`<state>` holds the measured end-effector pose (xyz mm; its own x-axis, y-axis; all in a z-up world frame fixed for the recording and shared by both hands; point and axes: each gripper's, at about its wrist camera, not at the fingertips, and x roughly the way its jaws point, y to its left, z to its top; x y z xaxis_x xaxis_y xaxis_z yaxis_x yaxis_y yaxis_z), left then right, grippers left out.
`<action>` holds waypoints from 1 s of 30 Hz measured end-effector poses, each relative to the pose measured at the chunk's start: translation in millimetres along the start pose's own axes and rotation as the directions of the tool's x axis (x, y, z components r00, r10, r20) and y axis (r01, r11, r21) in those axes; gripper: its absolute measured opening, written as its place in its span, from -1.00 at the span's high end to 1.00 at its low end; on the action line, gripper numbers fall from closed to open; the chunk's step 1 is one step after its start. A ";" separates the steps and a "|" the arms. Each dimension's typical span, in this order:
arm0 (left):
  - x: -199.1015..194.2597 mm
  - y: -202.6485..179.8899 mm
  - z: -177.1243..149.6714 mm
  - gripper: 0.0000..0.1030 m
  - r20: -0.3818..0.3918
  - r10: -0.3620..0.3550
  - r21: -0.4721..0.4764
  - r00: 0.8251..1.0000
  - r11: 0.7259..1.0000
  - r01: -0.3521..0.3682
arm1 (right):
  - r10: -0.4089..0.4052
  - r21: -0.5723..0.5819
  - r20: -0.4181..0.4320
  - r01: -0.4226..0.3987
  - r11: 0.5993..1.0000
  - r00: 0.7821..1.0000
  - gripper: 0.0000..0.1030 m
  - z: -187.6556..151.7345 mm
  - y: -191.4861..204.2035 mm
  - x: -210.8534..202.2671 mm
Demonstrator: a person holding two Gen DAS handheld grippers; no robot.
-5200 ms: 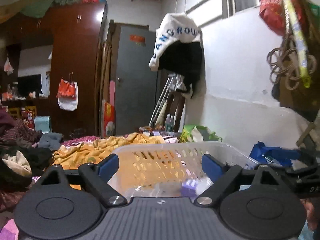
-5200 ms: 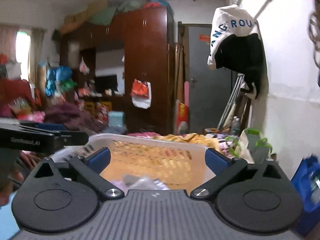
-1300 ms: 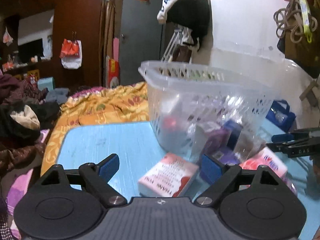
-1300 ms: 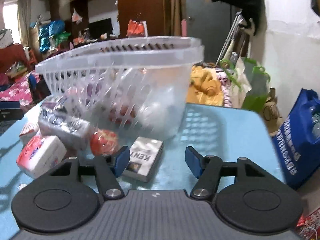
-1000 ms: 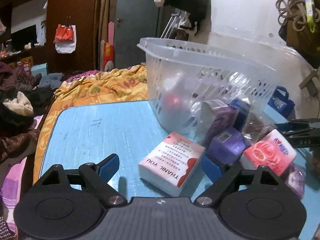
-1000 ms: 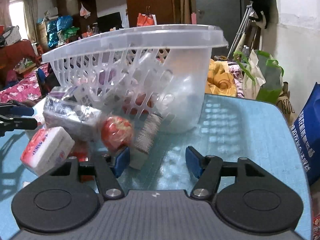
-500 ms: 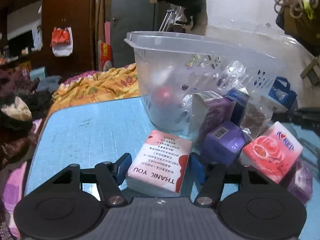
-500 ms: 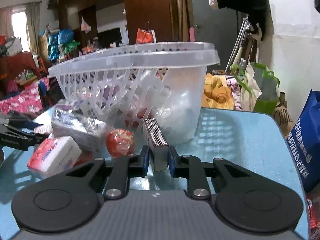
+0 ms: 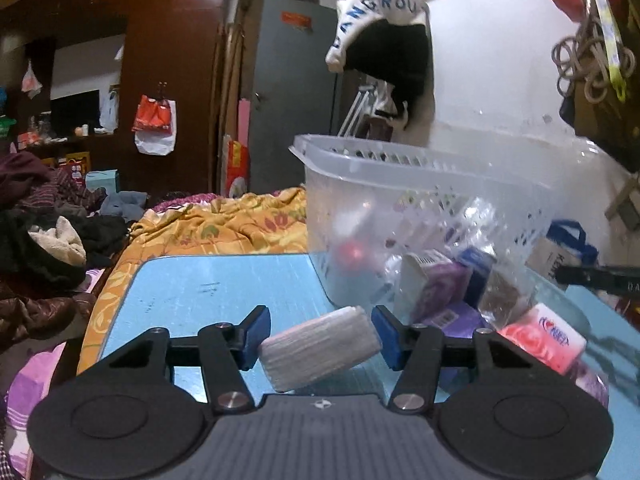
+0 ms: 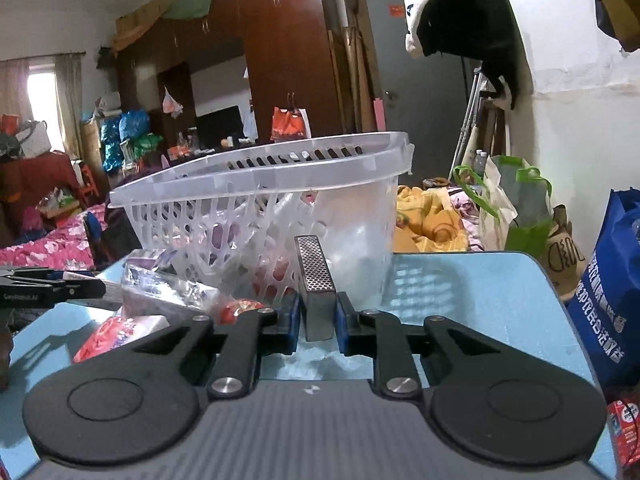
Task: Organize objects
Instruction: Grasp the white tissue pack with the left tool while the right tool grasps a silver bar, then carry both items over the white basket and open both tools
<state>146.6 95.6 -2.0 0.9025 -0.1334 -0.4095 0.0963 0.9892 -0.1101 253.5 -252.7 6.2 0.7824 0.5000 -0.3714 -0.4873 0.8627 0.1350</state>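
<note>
While one basket (image 9: 420, 184) stands behind, left gripper (image 9: 320, 338) fingers are closing on one tissue pack (image 9: 320, 350), right gripper (image 10: 318, 320) fingers clamp one box (image 10: 316, 284).

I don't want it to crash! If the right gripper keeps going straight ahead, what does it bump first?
Probably the clear plastic basket. The right gripper, clamping a small grey box, points at the basket's near wall across the blue table; depth is unclear.

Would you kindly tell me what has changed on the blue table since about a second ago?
The left hand-held gripper is closing on the white tissue pack, now tipped up off the blue table. The right hand-held gripper has shut on the slim grey box and stood it on edge. The clear plastic basket and the pink tissue pack have not moved.
</note>
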 end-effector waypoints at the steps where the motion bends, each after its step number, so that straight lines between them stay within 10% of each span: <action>1: -1.4 1.0 0.4 -0.15 0.008 -0.002 -0.008 1.000 1.000 0.002 | 0.000 -0.001 0.004 0.000 1.000 1.000 0.60 -0.2 0.1 -0.3; 30: -35.6 -10.4 23.5 -0.12 0.113 -0.128 -0.026 0.985 0.991 0.131 | 0.078 -0.051 0.094 -0.073 0.996 0.993 0.66 3.3 18.7 -39.5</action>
<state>123.3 91.4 35.0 0.9245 -0.2510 -0.2869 0.2031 0.9612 -0.1865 214.8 -256.1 26.4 0.7753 0.5703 -0.2716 -0.5622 0.8190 0.1149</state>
